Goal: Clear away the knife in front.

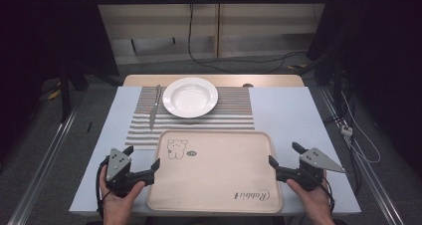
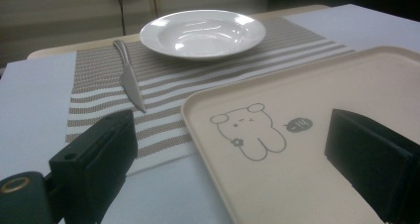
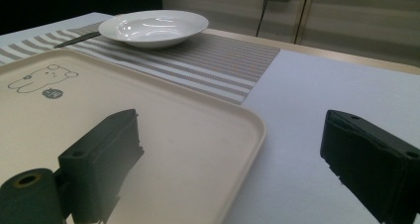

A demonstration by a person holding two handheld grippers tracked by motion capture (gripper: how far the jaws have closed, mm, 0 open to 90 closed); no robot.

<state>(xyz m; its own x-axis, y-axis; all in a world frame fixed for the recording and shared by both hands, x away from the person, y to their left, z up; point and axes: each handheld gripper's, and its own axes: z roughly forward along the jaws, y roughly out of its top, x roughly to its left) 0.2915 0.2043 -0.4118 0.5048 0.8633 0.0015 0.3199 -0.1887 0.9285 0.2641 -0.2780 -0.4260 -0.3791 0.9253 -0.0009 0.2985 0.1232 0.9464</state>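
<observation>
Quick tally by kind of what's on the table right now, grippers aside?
Tray: 1
Plate: 1
Knife: 1
Striped placemat: 1
Total: 4

Left tongs [image 1: 144, 159] held low with jaws apart, right tongs [image 1: 282, 154] likewise, angled inward

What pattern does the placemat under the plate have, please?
Brown and white stripes on the placemat, clearest in the high view.
</observation>
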